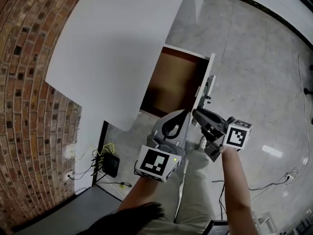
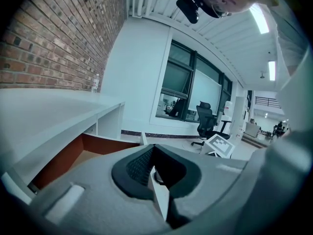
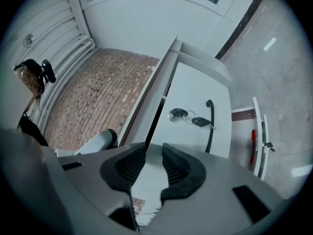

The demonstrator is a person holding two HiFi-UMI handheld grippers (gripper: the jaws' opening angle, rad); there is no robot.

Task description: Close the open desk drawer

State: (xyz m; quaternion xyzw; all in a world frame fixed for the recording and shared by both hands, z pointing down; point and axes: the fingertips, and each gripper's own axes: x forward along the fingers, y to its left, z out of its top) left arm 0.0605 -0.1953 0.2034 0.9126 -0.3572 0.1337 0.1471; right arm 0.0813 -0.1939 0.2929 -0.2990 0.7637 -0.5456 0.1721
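Head view looks down on glossy marbled floor (image 1: 254, 72), a rough red brick wall (image 1: 24, 82) and one smooth white tabletop (image 1: 112, 43). Under its edge one drawer (image 1: 173, 80), brown inside with a flat white front, stands pulled out. The left gripper (image 1: 186, 114) and right gripper (image 1: 197, 114) both point at that front, ribbed black jaws parted and grasping nothing. The front carries one curved black handle (image 3: 211, 126), one round lock (image 3: 177, 114) and dangling keys (image 3: 201, 122).

The desk (image 1: 112, 43) top covers the back of the open drawer (image 1: 173, 82), and the right claw (image 1: 198, 114) hides the lower end of the drawer's front panel. In the left gripper view the left claw (image 2: 152, 153) blocks most of the drawer's inside. A black box (image 1: 111, 165) under the desk is too small to identify. So is a red item (image 3: 253, 143) far right in the right gripper view.
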